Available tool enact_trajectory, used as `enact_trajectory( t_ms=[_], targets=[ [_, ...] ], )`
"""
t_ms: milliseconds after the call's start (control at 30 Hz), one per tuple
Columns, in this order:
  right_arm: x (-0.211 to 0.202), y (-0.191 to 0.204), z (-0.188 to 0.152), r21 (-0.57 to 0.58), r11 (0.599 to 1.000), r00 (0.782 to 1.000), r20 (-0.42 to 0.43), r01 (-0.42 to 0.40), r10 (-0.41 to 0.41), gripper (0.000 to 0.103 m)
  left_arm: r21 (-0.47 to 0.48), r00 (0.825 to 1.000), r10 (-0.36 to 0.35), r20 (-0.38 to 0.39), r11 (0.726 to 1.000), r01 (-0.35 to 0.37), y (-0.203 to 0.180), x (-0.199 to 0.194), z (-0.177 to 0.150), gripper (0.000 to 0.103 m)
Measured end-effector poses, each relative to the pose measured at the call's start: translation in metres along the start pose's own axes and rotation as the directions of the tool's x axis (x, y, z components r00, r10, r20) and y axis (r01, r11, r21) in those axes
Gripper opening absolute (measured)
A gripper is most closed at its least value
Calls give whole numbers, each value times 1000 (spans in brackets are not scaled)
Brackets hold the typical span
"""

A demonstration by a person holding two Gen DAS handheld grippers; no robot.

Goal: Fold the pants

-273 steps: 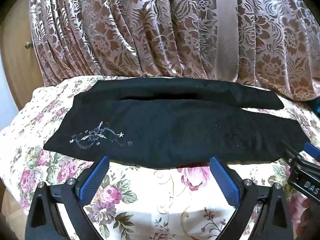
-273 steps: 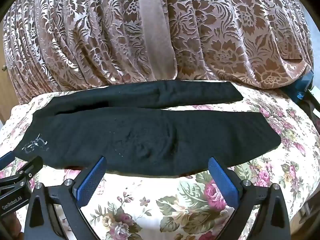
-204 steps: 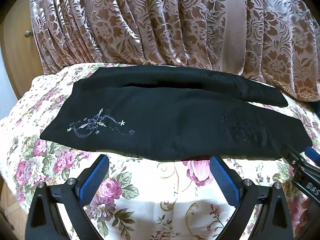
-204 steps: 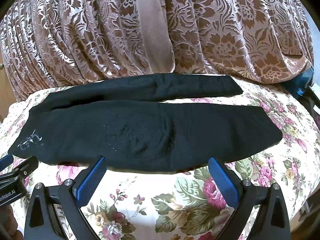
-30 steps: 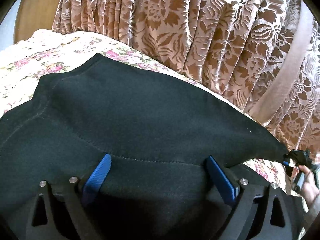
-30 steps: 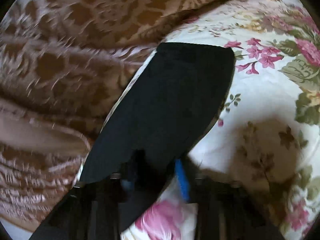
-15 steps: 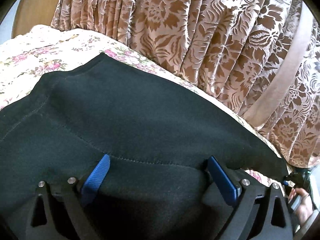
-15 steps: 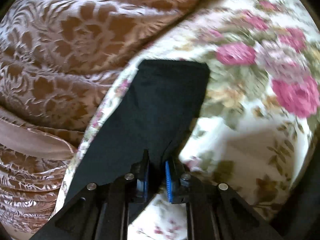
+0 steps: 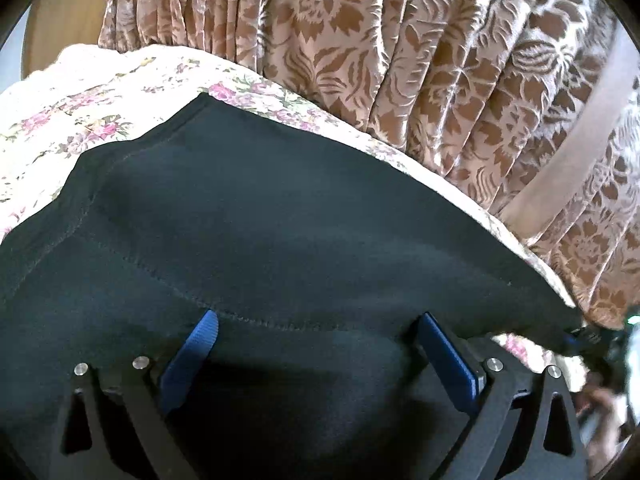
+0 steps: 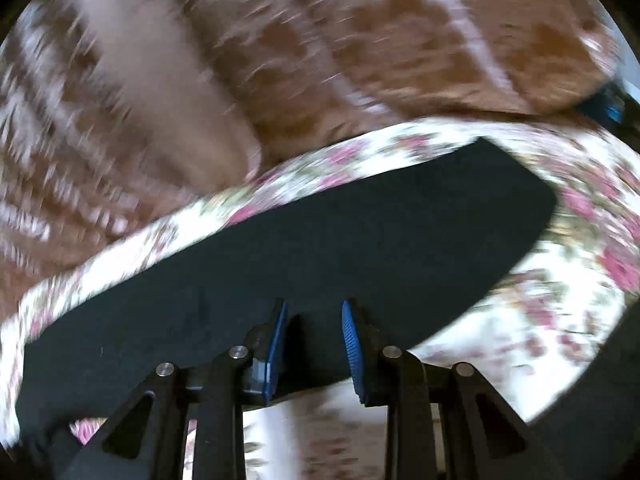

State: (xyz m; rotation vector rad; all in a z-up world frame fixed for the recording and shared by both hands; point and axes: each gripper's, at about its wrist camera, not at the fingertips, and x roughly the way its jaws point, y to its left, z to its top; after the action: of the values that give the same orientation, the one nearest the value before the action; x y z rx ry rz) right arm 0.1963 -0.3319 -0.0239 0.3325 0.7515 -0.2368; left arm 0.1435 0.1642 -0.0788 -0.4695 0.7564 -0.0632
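Black pants (image 9: 280, 220) lie flat on a floral bedspread (image 9: 72, 92). My left gripper (image 9: 316, 344) is open, its blue pads wide apart just above the waist end, near a stitched seam. In the right wrist view, which is motion-blurred, a black pant leg (image 10: 360, 232) runs across the bedspread (image 10: 580, 320) to its hem at the right. My right gripper (image 10: 314, 332) has its jaws partly apart over the near edge of that leg, with no cloth between the pads. The right gripper also shows at the far right of the left wrist view (image 9: 588, 336).
A brown patterned curtain (image 9: 400, 48) hangs close behind the bed, with a plain beige band (image 9: 580, 128) across it. A wooden panel (image 9: 60, 20) stands at the far left. A blue object (image 10: 608, 108) sits at the far right by the curtain.
My right gripper, shut on the pant leg half a second ago, has opened partway and swung so the leg now lies crosswise. My left gripper stays open over the waist.
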Motion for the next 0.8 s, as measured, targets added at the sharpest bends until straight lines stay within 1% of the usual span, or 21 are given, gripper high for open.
enact_trajectory(
  t_ms=[67,133,233,300,333,400,467,500,600,633,667,800],
  targets=[
    [9,13,-4,-71,997,1000,-22,20,-22,28,-40,1000,-22,5,999,22,5,-3,12,100],
    [16,18,-7,-100,994,998,-43,41,-46,29,-60,1000,-4,20,998,5,10,-4,30,100],
    [21,14,-10,-98,995,997,-70,32,-39,32,-64,997,58,50,996,-55,15,0,62,100],
    [23,13,-11,-94,995,997,-72,29,-36,32,-59,993,103,56,993,-100,19,12,88,100],
    [21,16,-15,-96,995,997,-68,32,-39,32,-50,990,129,60,991,-126,25,17,98,100],
    [22,19,-17,-105,994,997,-60,42,-48,32,-18,978,199,70,980,-198,35,30,123,100],
    [20,20,-19,-105,993,997,-54,45,-50,32,6,974,217,68,976,-218,43,41,139,100],
    [20,20,-19,-105,993,997,-51,45,-51,33,20,972,229,49,973,-230,50,51,150,100],
    [22,18,-18,-92,995,998,-50,34,-39,33,12,965,258,36,966,-259,68,68,166,99],
    [23,16,-18,-81,996,998,-48,25,-29,33,4,962,269,35,963,-270,73,73,170,96],
    [23,15,-18,-74,997,999,-46,19,-23,33,-3,961,274,32,962,-274,76,78,173,96],
    [23,12,-17,-61,998,999,-41,10,-13,33,-36,965,264,0,964,-264,90,102,183,94]
  ],
)
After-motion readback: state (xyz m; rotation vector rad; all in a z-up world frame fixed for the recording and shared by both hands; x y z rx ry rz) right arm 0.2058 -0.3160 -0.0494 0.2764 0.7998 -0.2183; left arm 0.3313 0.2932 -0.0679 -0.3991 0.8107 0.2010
